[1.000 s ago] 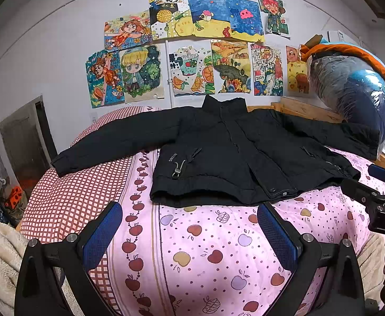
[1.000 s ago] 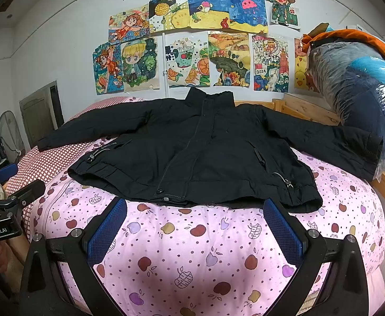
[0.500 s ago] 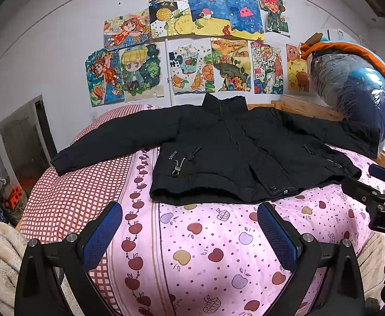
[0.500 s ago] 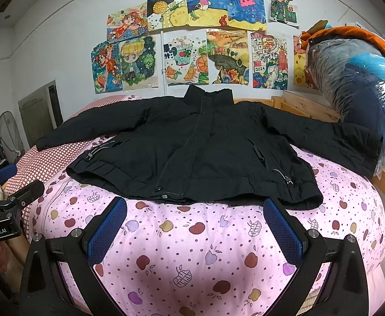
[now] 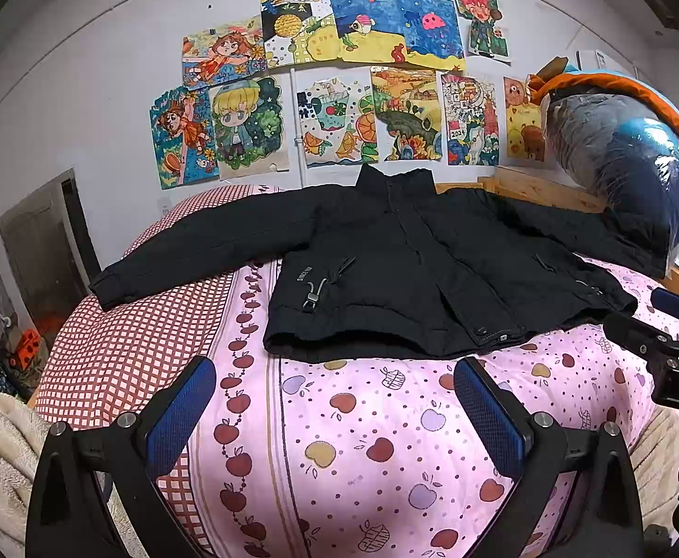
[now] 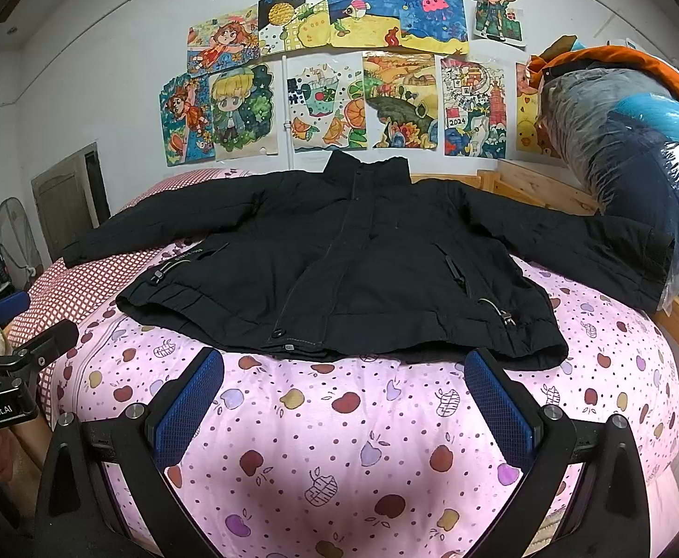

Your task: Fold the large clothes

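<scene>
A black jacket (image 5: 413, 269) lies spread flat, front up, on the bed, sleeves stretched out to both sides; it also shows in the right wrist view (image 6: 353, 260). My left gripper (image 5: 334, 372) is open and empty, held over the pink quilt just short of the jacket's hem. My right gripper (image 6: 344, 367) is open and empty, its fingertips close to the hem near the snap buttons. The right gripper also shows at the right edge of the left wrist view (image 5: 655, 325), and the left gripper shows at the left edge of the right wrist view (image 6: 23, 330).
The bed has a pink apple-print quilt (image 6: 362, 441) and a red checked sheet (image 5: 121, 348) on the left. A plastic-wrapped bundle (image 6: 627, 149) sits at the right on a wooden frame (image 6: 539, 190). Drawings cover the wall. A fan (image 6: 14, 237) stands at the left.
Both grippers have moved slightly forward toward the jacket's hem. The jacket has not moved. Both stay open.
</scene>
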The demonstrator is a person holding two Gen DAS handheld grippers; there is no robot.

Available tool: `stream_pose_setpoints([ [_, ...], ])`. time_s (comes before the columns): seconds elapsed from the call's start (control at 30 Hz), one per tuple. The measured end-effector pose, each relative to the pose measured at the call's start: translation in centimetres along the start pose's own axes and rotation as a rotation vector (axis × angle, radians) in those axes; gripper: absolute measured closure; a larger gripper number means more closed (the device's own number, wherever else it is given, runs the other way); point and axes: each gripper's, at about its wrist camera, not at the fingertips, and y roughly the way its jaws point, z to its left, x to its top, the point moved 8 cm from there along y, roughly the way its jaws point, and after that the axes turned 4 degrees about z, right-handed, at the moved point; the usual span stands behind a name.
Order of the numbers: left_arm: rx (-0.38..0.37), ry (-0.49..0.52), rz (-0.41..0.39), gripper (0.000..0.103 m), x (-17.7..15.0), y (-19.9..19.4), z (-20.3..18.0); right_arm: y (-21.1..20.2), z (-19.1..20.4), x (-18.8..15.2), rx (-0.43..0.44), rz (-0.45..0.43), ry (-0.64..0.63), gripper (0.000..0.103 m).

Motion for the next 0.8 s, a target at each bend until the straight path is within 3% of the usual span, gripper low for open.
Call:
stream_pose_setpoints([
  [0.5, -0.009, 0.012, 0.018, 0.000, 0.7, -0.3, 0.6, -1.0, -1.5, 0.1, -0.054, 0.069, 0.088, 0.001],
  [0.63, -0.081, 0.042, 0.010, 0.000, 2.3, -1.2, 0.8, -2.8, -1.4, 1.7, -0.036, 0.088, 0.072, 0.001],
  [0.8, -0.235, 0.128, 0.069, 0.000, 6.6, -1.7, 0.5, -5.1, -2.2, 7.5, 0.042, 0.132, 0.014, 0.001],
])
